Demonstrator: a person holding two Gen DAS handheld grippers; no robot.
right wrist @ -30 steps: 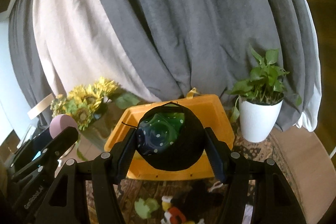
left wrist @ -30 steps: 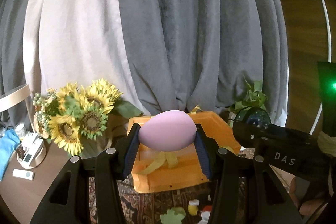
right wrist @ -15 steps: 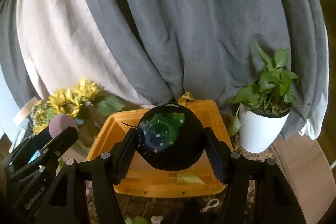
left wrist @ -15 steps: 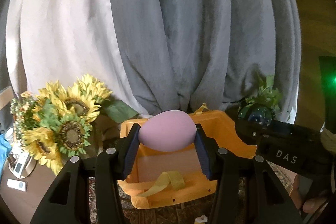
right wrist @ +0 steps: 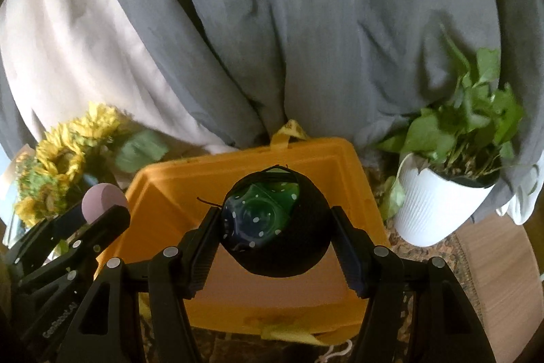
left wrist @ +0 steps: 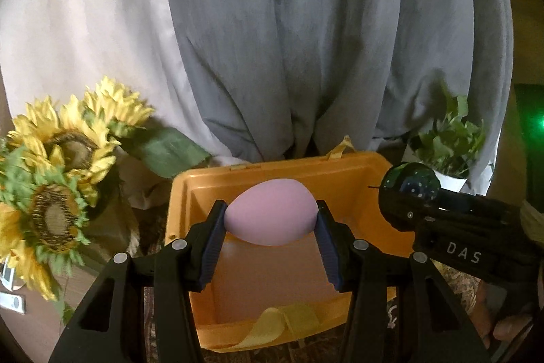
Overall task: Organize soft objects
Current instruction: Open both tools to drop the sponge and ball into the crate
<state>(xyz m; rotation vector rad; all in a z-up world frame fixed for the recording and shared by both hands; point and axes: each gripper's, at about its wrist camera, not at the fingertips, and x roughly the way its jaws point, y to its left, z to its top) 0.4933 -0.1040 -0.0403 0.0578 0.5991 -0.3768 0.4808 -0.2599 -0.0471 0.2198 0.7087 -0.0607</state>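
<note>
Left tongs [left wrist: 271, 240]: clenched on a pink egg-shaped soft toy [left wrist: 271, 216], both blue pads pressed against its sides; the toy hangs above the open orange bin [left wrist: 343, 174]. Right tongs [right wrist: 274, 244]: set wider, grasping a round black soft ball with a green dotted patch [right wrist: 275, 223], also above the bin. Yellow straps lie at the bin's near and far rims. Sunflowers [left wrist: 57, 189] stand left of the bin, a potted plant [right wrist: 452, 165] right, grey curtains behind.
</note>
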